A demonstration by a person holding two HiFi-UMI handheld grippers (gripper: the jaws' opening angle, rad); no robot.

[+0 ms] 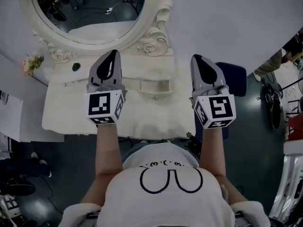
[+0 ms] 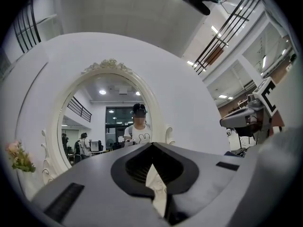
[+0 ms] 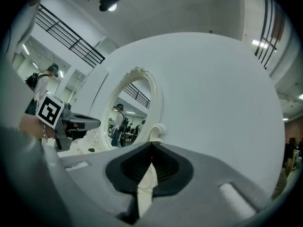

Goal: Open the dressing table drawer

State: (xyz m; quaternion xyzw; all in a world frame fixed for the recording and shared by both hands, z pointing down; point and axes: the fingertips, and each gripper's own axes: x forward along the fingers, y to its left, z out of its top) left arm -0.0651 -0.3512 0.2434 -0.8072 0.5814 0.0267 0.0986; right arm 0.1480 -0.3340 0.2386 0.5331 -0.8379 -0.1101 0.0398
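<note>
The white dressing table (image 1: 61, 117) lies below me, with its oval mirror (image 1: 87, 8) at the back. A small middle drawer (image 1: 155, 85) stands pulled out, its knob (image 1: 155, 97) toward me. My left gripper (image 1: 113, 52) hovers above the table's left half, jaws shut with nothing between them. My right gripper (image 1: 195, 56) hangs above the table's right edge, also shut and empty. Both point level at the mirror wall. In the left gripper view the left gripper's (image 2: 152, 144) tips meet before the mirror (image 2: 109, 122). The right gripper's (image 3: 152, 144) tips meet likewise in its own view.
Pink flowers (image 1: 32, 63) and a small dark object (image 1: 75, 66) sit at the table's back left. A blue seat (image 1: 235, 79) stands by the right end. A person (image 1: 279, 60) stands at the far right. Papers (image 1: 9, 117) lie to the left.
</note>
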